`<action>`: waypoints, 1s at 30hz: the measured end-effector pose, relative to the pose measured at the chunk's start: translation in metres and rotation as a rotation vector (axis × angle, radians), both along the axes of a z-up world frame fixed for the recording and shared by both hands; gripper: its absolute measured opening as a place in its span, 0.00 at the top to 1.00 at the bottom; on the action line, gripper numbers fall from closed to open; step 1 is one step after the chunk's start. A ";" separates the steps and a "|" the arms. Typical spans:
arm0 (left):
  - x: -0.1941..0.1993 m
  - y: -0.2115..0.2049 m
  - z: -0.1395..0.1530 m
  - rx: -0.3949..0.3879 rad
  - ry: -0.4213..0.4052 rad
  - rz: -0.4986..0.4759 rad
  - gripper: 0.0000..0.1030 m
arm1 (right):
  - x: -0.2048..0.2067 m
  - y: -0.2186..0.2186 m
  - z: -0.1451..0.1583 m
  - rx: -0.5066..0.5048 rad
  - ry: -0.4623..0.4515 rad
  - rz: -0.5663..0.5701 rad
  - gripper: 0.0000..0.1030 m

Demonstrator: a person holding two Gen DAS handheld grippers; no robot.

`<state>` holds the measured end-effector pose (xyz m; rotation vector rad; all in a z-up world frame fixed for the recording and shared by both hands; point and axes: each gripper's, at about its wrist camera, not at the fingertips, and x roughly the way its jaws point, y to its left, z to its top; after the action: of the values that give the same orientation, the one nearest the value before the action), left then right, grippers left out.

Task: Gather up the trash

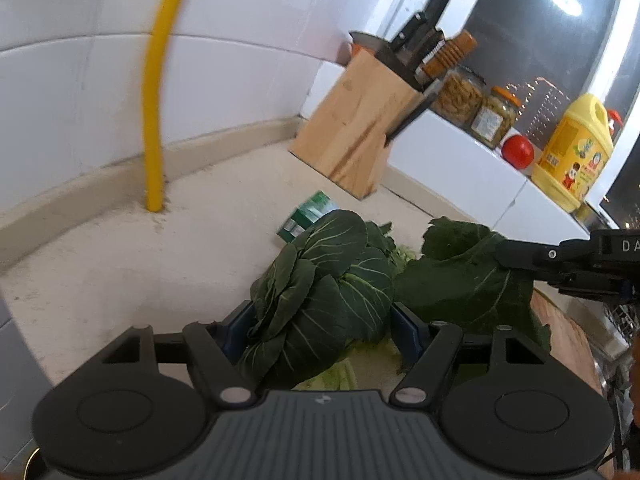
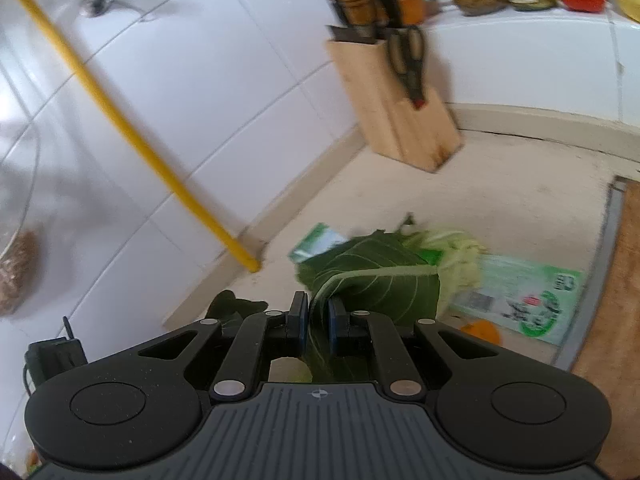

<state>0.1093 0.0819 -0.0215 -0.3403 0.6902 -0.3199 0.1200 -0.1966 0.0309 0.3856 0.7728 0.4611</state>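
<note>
Left gripper (image 1: 320, 330) tilted down, clenched around leaf bundle (image 1: 320, 300); right gripper (image 2: 318, 316) pinching leaf (image 2: 380, 280).

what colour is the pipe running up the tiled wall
Bright yellow. The pipe rises from the countertop against white tiles, clearest in the left wrist view.

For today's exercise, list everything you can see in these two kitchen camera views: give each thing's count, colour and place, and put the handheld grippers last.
Leaf bundle: one, dark green, between the left gripper's fingers.
Single leaf: one, dark green, in the right gripper.
Green packet: one, green and white, flat on the counter.
Small green box: one, behind the leaves.
Knife block: one, pale wood, near the wall.
Yellow pipe: one, rising from the counter.
Jars: two, on the white ledge.
Tomato: one, red, on the ledge.
Oil bottle: one, yellow, on the ledge.
Left gripper: black, closed on the bundle.
Right gripper: black, pinching the leaf.
</note>
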 end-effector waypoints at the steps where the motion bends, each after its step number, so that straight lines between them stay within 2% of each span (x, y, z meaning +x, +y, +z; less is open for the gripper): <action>1: -0.004 0.004 0.001 -0.001 -0.004 0.012 0.37 | -0.001 0.004 0.001 0.001 -0.001 0.014 0.86; 15: -0.074 0.077 0.004 0.021 -0.003 0.218 0.37 | -0.011 0.099 -0.004 0.009 0.014 0.255 0.86; 30: -0.147 0.145 -0.014 0.031 0.043 0.423 0.37 | -0.044 0.213 -0.032 -0.025 0.092 0.518 0.86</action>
<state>-0.0377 0.2269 -0.0354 -0.4541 0.6471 0.0999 0.0765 0.0168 -0.0009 0.1787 0.9694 0.9219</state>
